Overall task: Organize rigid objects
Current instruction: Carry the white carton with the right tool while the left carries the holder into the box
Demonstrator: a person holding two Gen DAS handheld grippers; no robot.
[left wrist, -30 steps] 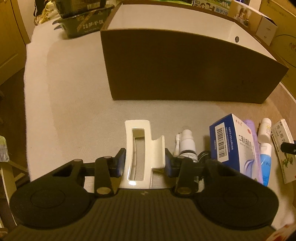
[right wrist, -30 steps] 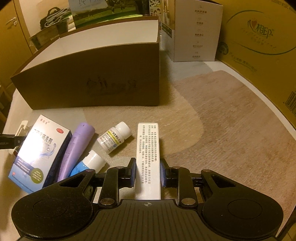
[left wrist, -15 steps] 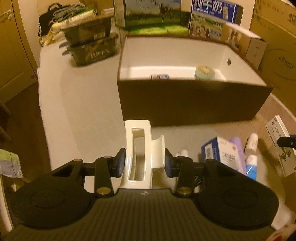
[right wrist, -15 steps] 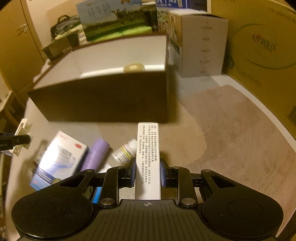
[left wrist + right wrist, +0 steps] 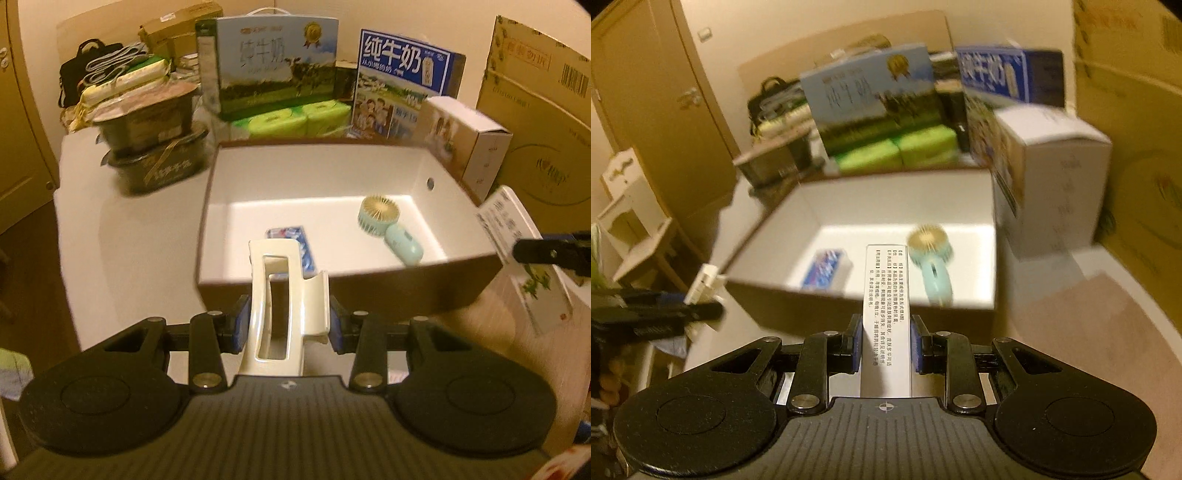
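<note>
The left gripper (image 5: 286,325) is clamping a cream hair claw clip (image 5: 284,302) between its blue pads, jaws partly closed on the clip's sides, and is holding it in the air just in front of the near wall of the brown storage box (image 5: 369,291). The right gripper (image 5: 885,341) is pinching a narrow white medicine carton (image 5: 885,295) with its jaws drawn in tight against both long sides, the carton's far end reaching over the box's (image 5: 812,302) near rim. Inside the white-lined box a mint handheld fan (image 5: 384,225) and a small blue packet (image 5: 291,242) are lying on the floor, apart from each other
</note>
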